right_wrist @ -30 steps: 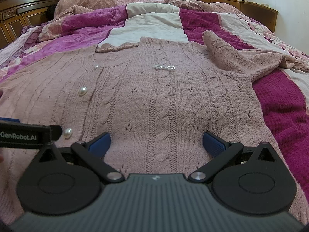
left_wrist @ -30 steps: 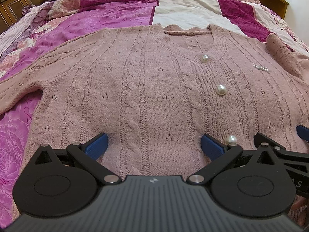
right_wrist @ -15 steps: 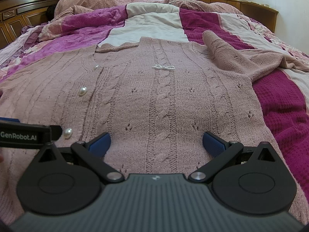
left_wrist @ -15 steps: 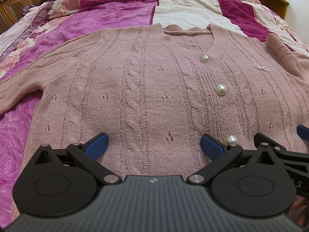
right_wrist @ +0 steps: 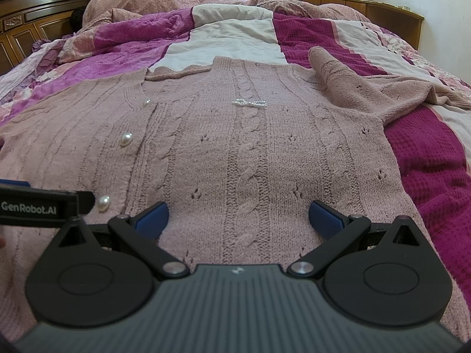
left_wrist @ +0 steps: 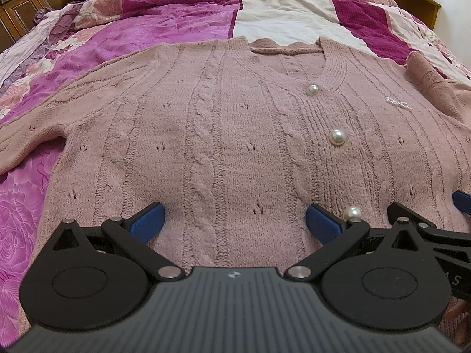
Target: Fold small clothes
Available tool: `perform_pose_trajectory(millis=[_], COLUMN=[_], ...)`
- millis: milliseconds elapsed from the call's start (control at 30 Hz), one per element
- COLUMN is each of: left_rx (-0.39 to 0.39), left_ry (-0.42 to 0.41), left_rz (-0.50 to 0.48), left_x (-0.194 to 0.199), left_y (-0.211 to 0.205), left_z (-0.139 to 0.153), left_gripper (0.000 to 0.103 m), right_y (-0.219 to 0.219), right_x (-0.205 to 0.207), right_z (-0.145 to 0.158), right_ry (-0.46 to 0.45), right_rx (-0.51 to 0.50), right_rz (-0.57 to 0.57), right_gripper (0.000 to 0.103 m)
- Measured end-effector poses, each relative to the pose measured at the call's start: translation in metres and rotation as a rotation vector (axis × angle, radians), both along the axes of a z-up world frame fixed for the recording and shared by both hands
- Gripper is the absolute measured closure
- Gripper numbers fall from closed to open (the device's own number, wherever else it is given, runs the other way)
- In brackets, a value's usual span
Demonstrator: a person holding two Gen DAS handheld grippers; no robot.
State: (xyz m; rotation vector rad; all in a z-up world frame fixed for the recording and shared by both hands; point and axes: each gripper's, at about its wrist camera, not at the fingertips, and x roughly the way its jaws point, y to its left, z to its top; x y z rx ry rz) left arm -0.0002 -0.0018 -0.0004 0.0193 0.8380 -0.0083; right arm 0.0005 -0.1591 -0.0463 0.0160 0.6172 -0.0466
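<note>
I held both the left gripper (left_wrist: 235, 220) and right gripper (right_wrist: 238, 216) spread wide, empty, at the hem of the cardigan (left_wrist: 235, 135); it lay flat, no fold made.

My left wrist view sits low and close over the cardigan (left_wrist: 235, 135) hem, facing up the bed (left_wrist: 176, 20) toward the headboard (left_wrist: 20, 3). My right wrist view looks the same way from just to the right. Both share the buttons (left_wrist: 337, 137) and neckline; each shows the other gripper at its inner edge.
</note>
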Motion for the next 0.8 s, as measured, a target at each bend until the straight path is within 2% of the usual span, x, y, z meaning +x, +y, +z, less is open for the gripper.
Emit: perform_pose_trajectory(millis=[400,633,800], left_rx=[0.01,-0.002,-0.021], left_ry=[-0.006,0.033,0.025], left_rz=[0.0,-0.02,-0.014], left_x=[-0.003,0.0,0.002], left_y=[0.0,0.001,0.002], left_z=[0.006,0.02,0.037], left_gripper=[0.0,0.0,0.0], right_y=[0.0,-0.007,-0.016], right_x=[-0.001,0.0,0.002], right_z=[0.003,0.021,0.037], right_ry=[0.01,0.034,0.025], right_rx=[0.01,0.024,0.085], right_rz=[0.0,0.027,0.022], right_gripper=[0.0,0.0,0.0])
